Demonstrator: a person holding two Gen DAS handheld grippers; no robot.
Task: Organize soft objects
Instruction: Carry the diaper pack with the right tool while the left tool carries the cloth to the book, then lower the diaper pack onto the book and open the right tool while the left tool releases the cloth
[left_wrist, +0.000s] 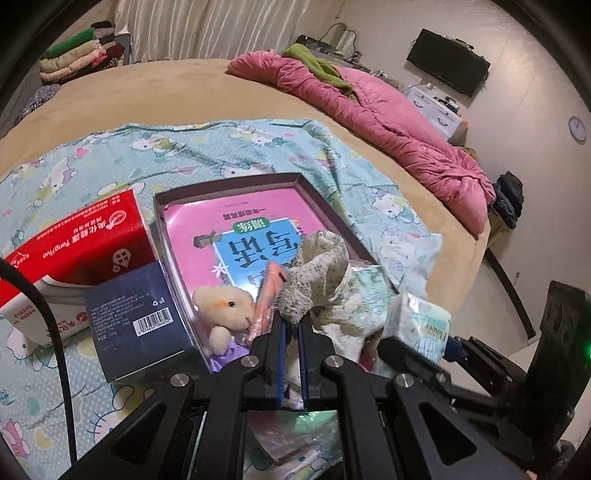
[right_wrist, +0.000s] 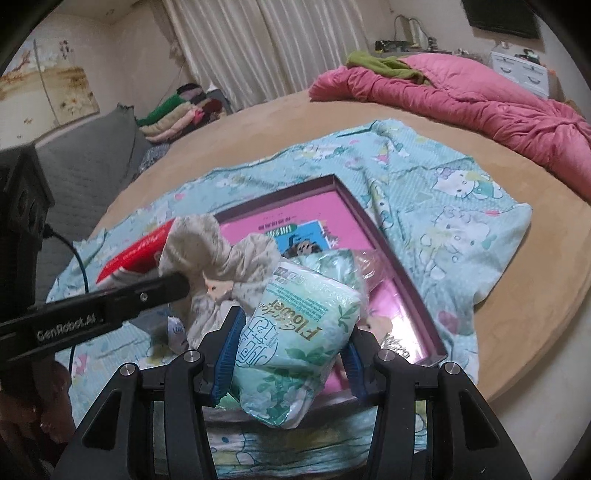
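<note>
So, quick rundown of where things sit, biggest stuff first:

bed (left_wrist: 184, 88): tan cover, with a cartoon-cat sheet (left_wrist: 229, 147) spread on it; everything being sorted lies on that sheet.

tray box (right_wrist: 391, 229): shallow, purple-rimmed, pink book inside. My guess is the soft stuff goes in here, so both loads should get carried over the rim and set down flat, not flung.

tissue pack (right_wrist: 295, 332): green floral, plastic-wrapped. The right gripper (right_wrist: 288, 354) is about halfway open and squeezing it from both sides, low over the near end of the box. It's squishy and slick, so I'd keep steady pressure and let go only once it rests on something.

floral cloth (left_wrist: 317, 273): crumpled, bunched above the box's near corner. The left gripper (left_wrist: 291, 325) is nearly closed, pinching 1 fold; the rest dangles and could snag.

plush toy (left_wrist: 225, 306): cream, lying in the box next to the cloth, not held.
</note>
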